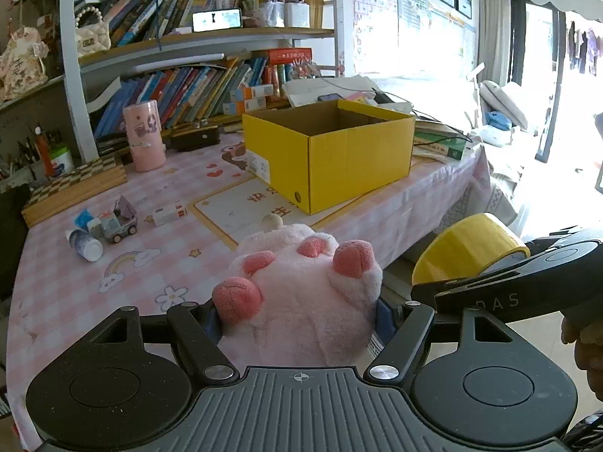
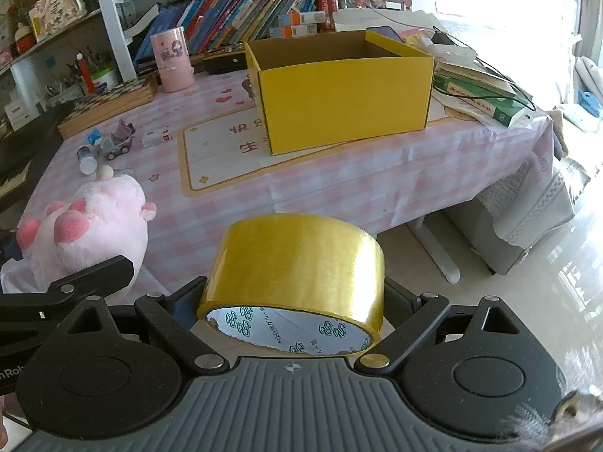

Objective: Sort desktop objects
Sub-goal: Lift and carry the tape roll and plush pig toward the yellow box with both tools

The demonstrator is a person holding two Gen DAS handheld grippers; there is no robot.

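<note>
my left tongs are clamped on a pink plush paw, its toe pads facing up toward the camera; it is held just off the near edge of the surface. my right tongs are clamped on a roll of yellow packing tape, held lying on its side in front of the near edge, with the printed core facing me. in the left wrist view the tape shows at the right, just beside the paw.

the open yellow cardboard box stands on the far right part of the surface, on a printed mat. on the left i see a toy car, a small bottle lying on its side touching it, and a white and red eraser just to the right. a small wooden ball lies near the paw. a pink cylinder cup stands at the far left, beside a chequered wooden board.
</note>
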